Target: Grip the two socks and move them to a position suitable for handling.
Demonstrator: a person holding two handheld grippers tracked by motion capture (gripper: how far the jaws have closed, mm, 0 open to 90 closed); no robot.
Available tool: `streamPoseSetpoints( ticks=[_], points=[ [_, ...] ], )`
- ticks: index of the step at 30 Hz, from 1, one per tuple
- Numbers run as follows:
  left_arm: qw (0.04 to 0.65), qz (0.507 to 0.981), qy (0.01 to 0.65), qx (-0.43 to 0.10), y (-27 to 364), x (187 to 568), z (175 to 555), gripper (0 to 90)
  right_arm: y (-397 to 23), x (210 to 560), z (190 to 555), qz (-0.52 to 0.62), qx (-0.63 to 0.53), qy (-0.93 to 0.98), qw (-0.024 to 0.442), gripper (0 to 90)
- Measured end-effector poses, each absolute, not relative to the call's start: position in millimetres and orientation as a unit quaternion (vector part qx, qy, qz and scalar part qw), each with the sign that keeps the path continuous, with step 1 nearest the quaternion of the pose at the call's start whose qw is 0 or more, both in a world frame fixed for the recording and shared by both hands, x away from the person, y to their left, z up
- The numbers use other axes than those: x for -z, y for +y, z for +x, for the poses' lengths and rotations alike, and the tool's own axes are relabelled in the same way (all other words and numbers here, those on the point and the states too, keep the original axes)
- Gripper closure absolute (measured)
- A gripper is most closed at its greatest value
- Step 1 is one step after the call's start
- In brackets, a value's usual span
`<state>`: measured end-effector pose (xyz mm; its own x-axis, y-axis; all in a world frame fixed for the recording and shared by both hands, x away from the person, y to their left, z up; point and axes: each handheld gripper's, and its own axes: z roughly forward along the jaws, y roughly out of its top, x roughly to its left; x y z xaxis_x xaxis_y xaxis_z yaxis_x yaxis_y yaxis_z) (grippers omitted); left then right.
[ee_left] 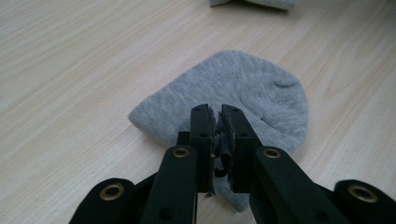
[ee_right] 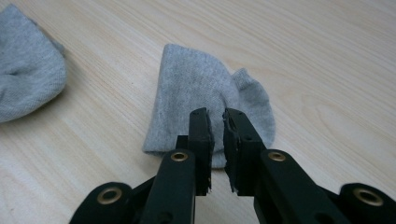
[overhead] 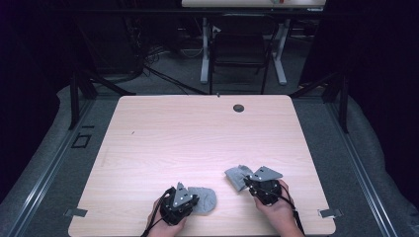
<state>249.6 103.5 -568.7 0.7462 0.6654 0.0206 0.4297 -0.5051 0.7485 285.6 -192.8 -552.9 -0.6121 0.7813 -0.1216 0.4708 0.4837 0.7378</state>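
- Two grey socks lay near the front edge of the table [overhead: 148,128], well apart from each other.
- Left sock [overhead: 205,199] sat at about 3 o'clock of the left gripper [overhead: 184,198], touching it; in the left gripper view it was a flat rounded fold [ee_left: 243,88] with the jaws over its near edge.
- Left gripper jaws stood a narrow slit apart, over the fabric; a bit of edge seemed to sit in the gap, but a firm pinch was not evident.
- Right sock [overhead: 238,177] lay at about 10 o'clock of the right gripper [overhead: 262,183]; in the right gripper view it was a folded piece [ee_right: 196,93] with a toe lobe at its 3 o'clock side.
- Right gripper jaws stood slightly wider, a clear gap, hovering above the sock's near hem, nothing pinched.
- Handling, as a judgement: light, soft, limp knit; not fragile, not slippery; would sag and unfold when lifted.
- Best hold: pinch the doubled near edge or cuff, through both layers, not the single-layer middle.
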Motion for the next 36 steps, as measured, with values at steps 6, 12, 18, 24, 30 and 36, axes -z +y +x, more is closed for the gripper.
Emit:
streamPoseSetpoints(
  ticks=[6, 12, 18, 24, 30, 36],
  points=[
    [0.388, 0.845, 0.329, -0.163, 116.2, 561.4, 253.0, 81.1, -180.9, 558.7, 297.0, 0.354, -0.309, 0.853, 0.226, 81.6],
    [0.392, 0.839, 0.338, -0.169, 125.5, 558.7, 256.4, 78.5, -167.0, 567.7, 303.5, 0.349, -0.296, 0.865, 0.208, 82.5],
    [0.39, 0.837, 0.342, -0.175, 129.5, 558.6, 258.7, 76.0, -155.5, 569.7, 309.4, 0.361, -0.31, 0.86, 0.184, 84.0],
    [0.385, 0.838, 0.342, -0.181, 131.3, 559.5, 260.0, 74.3, -142.6, 570.5, 313.7, 0.373, -0.319, 0.854, 0.172, 84.2],
    [0.384, 0.836, 0.346, -0.184, 135.3, 559.3, 262.1, 74.1, -122.5, 571.7, 318.2, 0.373, -0.326, 0.852, 0.166, 85.0],
    [0.381, 0.836, 0.349, -0.184, 137.9, 560.1, 264.0, 74.0, -102.1, 573.0, 322.9, 0.366, -0.334, 0.854, 0.159, 86.2]
  ],
)
